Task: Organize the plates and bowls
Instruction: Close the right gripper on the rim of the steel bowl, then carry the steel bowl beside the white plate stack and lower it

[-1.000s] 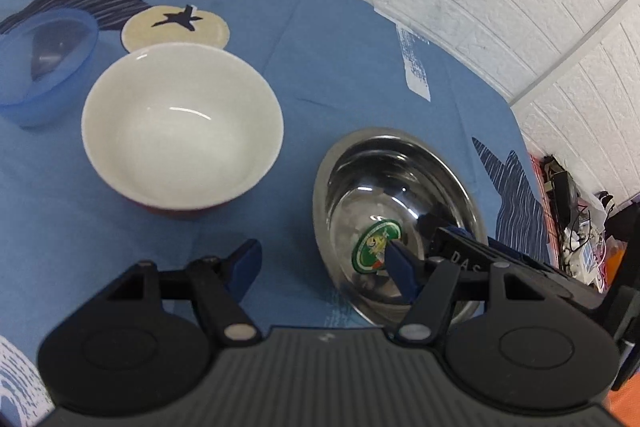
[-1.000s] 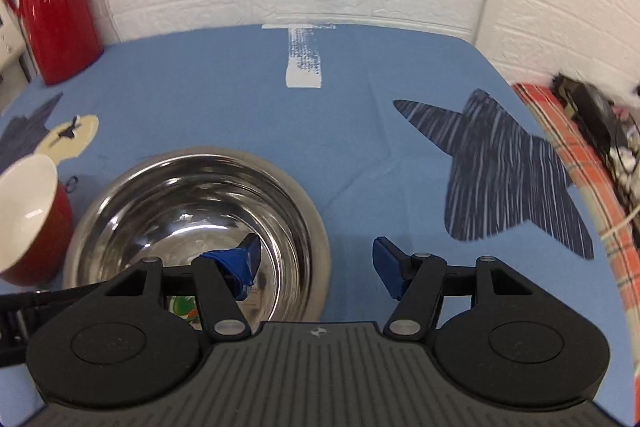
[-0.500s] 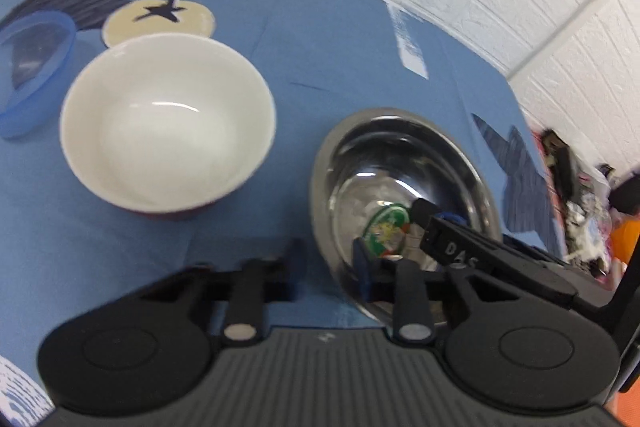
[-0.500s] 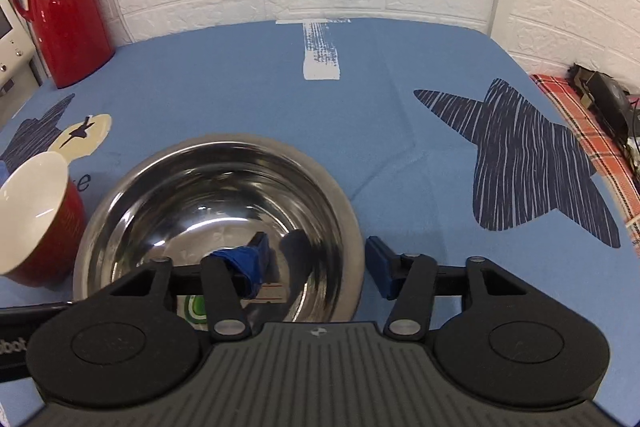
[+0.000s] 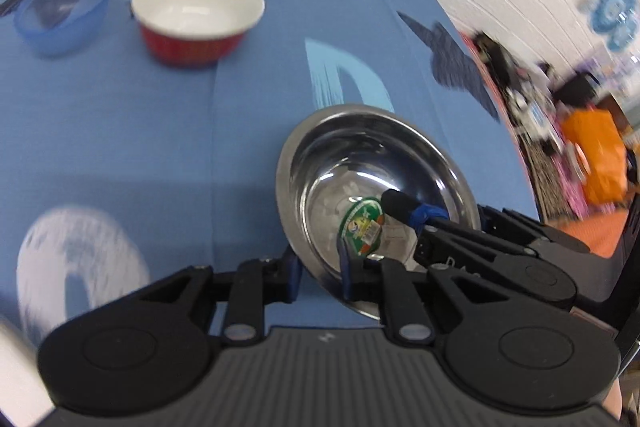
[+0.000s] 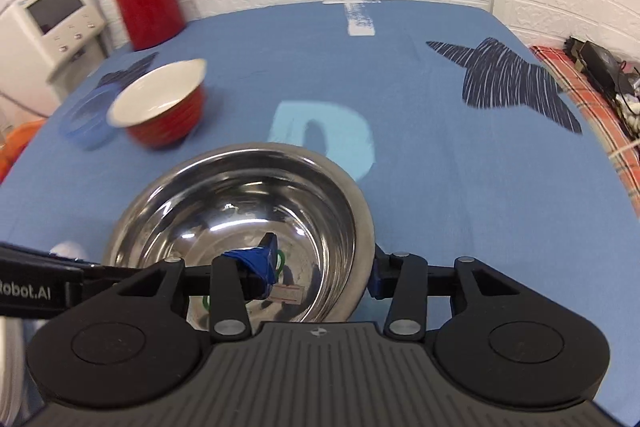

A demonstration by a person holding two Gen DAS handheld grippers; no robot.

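Above the blue-clothed surface, the steel bowl hangs tilted, each hand-held gripper pinching opposite rims: left hand-held gripper and right hand-held gripper, probably to steady it. The red bowl and blue bowl sit well apart, likely stacking targets.

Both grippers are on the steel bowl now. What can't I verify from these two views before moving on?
- Steel bowl underside: hidden by its own wall in both views, so lift off the tablecloth is unconfirmed.
- Blue bowl: right wrist view, blurred and partly behind the red bowl.
- Sticker text: left wrist view, too small.
- Right gripper pad contact: bowl wall hides it.
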